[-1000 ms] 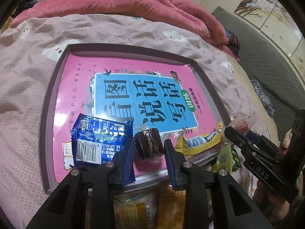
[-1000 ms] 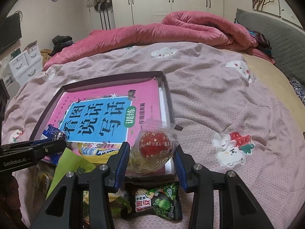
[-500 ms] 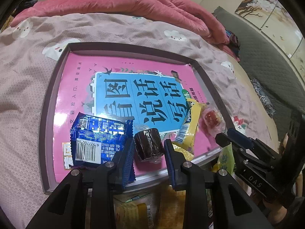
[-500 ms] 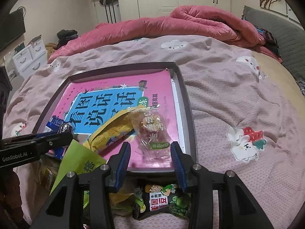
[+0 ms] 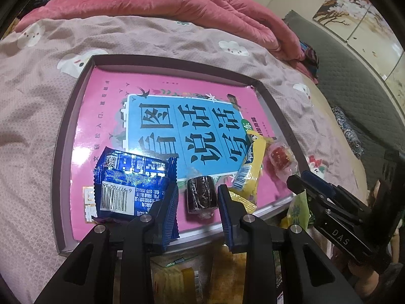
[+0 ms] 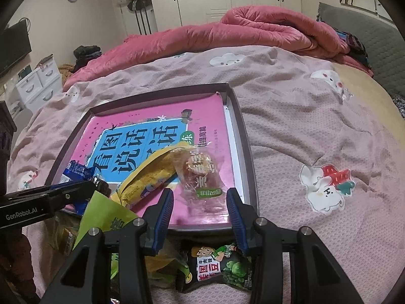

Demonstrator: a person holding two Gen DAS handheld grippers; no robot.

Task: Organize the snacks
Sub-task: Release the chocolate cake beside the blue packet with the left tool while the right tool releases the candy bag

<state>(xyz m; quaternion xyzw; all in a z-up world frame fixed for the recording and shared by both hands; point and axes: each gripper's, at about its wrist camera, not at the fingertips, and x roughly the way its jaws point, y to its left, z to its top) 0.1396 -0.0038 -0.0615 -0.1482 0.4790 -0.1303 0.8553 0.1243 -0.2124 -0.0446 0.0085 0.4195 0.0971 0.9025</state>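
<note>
Shallow dark-rimmed tray (image 5: 66, 136) sits on the pink bedspread (image 6: 303, 126), lined with a pink book with a blue title panel (image 5: 162, 116).

Left gripper (image 5: 197, 202): jaws apart, not clamped on anything. A dark round wrapped snack (image 5: 201, 195) lies between the fingers at the tray's near edge; can't tell if either pad touches it. Blue foil packet (image 5: 131, 179) lies just beside the left finger, near the tray's near-left corner, barcode up.

Right gripper (image 6: 200, 210): jaws apart, empty. A clear-wrapped red candy (image 6: 202, 174) lies on the book just ahead of the fingertips, toward the tray's near-right corner, green label end pointing at the gripper. Fingertips hover at the tray's near edge.

Yellow packet (image 6: 149, 174) lies diagonally on the book, touching the clear-wrapped candy on its left side; in the left wrist view it sits between the dark snack and the candy.

Off the tray, on the bedspread along its near edge: a light green packet (image 6: 106, 212), a dark packet with a cartoon figure and green peas (image 6: 217, 266) under the right gripper, and a yellow-labelled bag (image 5: 174, 278) under the left gripper.

Rumpled red quilt (image 6: 227, 33) lies across the far side of the bed.
</note>
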